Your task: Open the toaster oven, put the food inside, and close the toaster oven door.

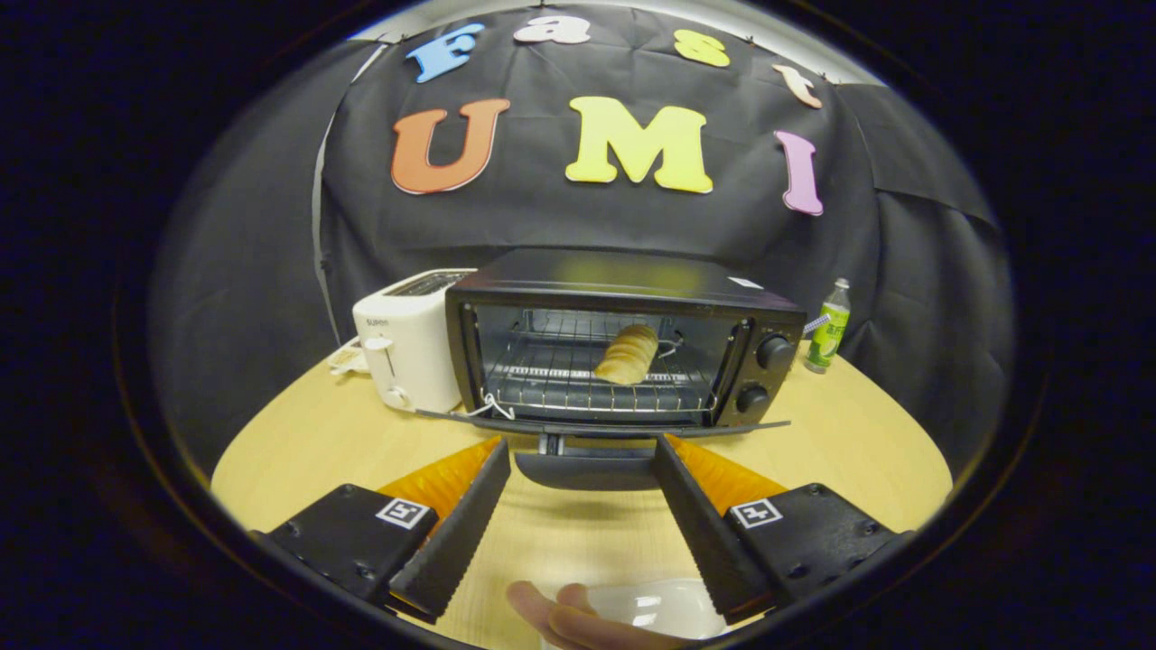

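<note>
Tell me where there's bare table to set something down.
Bare table lies ahead of the toaster, and more lies right of the open oven door, before the bottle. It is crowded between the open gripper fingers, by the door handle.

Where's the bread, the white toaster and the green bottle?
Bread [627, 354], gripper view, middle of the loaf on the oven rack.
Toaster [406, 352], gripper view, its white front.
Bottle [829, 337], gripper view, its green label.

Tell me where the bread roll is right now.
The bread roll lies on the wire rack inside the open toaster oven, toward its knob side, well beyond the open gripper, whose fingers hold nothing.
</note>
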The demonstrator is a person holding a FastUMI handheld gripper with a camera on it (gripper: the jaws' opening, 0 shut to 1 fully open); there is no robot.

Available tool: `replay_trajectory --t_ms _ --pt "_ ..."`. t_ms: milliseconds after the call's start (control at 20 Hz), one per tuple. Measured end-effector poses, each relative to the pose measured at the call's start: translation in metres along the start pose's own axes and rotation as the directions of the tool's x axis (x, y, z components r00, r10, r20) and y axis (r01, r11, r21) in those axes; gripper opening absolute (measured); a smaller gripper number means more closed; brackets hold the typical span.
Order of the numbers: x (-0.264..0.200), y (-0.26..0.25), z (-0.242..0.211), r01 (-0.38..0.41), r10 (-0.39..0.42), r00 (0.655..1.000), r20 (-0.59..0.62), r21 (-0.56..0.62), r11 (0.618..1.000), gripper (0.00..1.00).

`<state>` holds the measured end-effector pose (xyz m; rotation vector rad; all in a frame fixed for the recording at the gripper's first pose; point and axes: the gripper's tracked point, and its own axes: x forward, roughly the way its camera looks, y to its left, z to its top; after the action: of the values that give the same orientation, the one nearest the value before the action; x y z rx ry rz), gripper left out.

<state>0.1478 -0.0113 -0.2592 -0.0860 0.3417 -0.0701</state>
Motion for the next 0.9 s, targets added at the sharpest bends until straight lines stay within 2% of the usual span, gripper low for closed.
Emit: replay_trajectory --t_ms 150,350,600,700,800,900 --pt "-0.006 0.006 0.009 -0.001 0.002 1.0 0.031 -0.03 1.0 1.0" --pt "0.001 0.009 -0.023 -0.019 0.018 0.997 -0.081 -0.01 1.0 1.0" --pt "0.018 -0.002 -0.068 0.024 -0.024 0.981 -0.192 -0.001 1.0 1.0" --pt "0.025 -0.009 -0.059 0.048 -0.049 0.986 -0.162 -0.006 0.999 1.0" --pt "0.032 -0.025 -0.053 0.104 -0.107 0.987 -0.119 -0.034 0.994 1.0" --pt "0.031 -0.022 -0.059 0.082 -0.083 0.988 -0.133 -0.007 0.997 1.0"
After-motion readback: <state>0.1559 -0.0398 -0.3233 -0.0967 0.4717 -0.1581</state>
